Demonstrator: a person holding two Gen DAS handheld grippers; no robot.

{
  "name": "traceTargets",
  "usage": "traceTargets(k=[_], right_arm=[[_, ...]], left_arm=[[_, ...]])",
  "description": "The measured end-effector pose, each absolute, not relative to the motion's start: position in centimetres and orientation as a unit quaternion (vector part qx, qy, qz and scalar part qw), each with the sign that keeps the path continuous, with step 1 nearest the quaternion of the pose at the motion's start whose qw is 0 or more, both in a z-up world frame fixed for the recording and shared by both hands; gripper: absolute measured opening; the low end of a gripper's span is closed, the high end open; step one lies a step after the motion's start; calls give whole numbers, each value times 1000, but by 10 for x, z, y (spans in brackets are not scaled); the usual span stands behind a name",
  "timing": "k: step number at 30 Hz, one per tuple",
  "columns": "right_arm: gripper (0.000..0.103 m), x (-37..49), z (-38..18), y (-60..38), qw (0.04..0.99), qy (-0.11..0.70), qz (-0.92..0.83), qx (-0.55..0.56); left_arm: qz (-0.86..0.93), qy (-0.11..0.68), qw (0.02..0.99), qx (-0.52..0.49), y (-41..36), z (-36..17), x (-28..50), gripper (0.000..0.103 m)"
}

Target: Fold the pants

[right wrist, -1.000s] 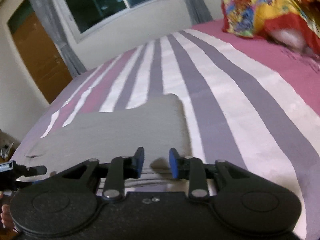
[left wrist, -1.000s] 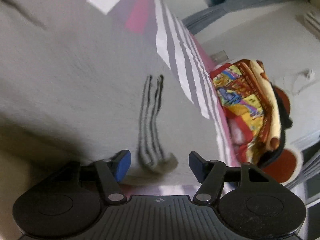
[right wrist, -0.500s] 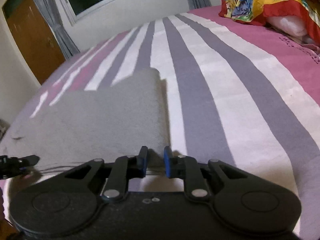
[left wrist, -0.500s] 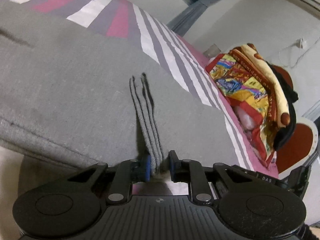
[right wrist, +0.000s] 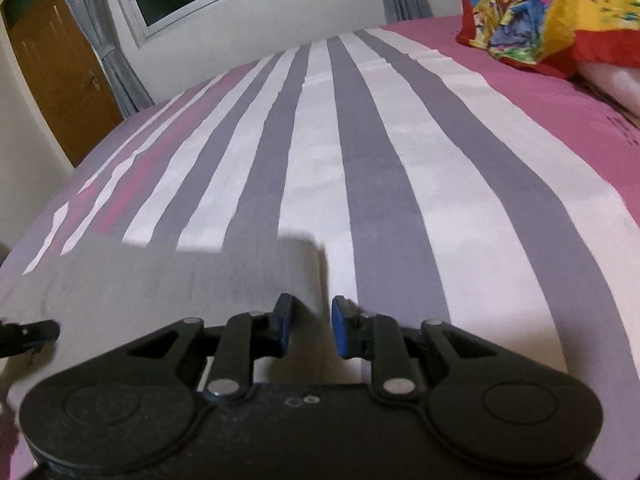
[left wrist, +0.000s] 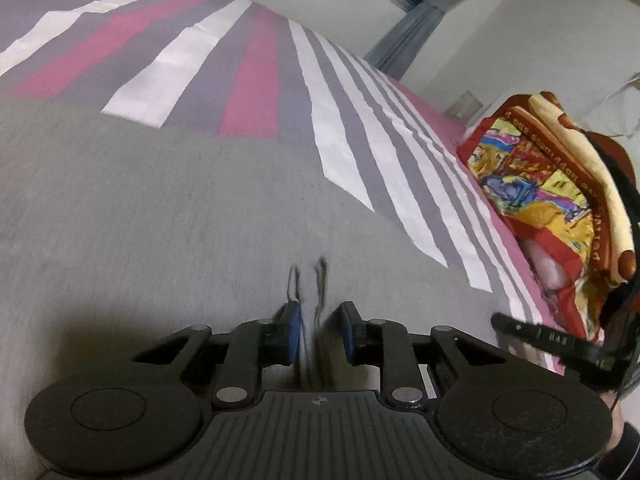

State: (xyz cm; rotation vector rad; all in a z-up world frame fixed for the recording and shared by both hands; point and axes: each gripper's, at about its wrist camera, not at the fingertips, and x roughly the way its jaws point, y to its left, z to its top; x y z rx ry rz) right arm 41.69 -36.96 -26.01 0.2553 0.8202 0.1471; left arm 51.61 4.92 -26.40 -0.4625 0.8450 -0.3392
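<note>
both tools pinch grey pants (left wrist: 160,208) edge – striped bed (right wrist: 400,160).

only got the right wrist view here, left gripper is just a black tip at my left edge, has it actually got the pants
Observer: Yes. In the left wrist view the left gripper is shut on a raised pinch of the grey pants.
Operator: how much cloth is in there
Observer: Only a narrow ridge. Two dark crease lines run forward from between the pads and fade out; past them the cloth lies flat.
</note>
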Motion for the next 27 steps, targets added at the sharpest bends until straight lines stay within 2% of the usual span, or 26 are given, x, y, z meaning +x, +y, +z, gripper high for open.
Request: traceTargets(k=[3, 7, 18, 27], right_arm=[[25, 428, -264, -364, 904, 404, 71, 120], [24, 407, -271, -366, 902, 407, 76, 120], [27, 296, -260, -356, 901, 420, 89, 60], [29, 331, -226, -347, 924, 375, 66, 31]], left_arm=[[-157, 414, 867, -230, 47, -271, 524, 23], [-156, 404, 869, -240, 47, -279, 506, 23], [-149, 393, 896, -143, 46, -266, 421, 23], [-157, 375, 905, -125, 41, -232, 461, 23]])
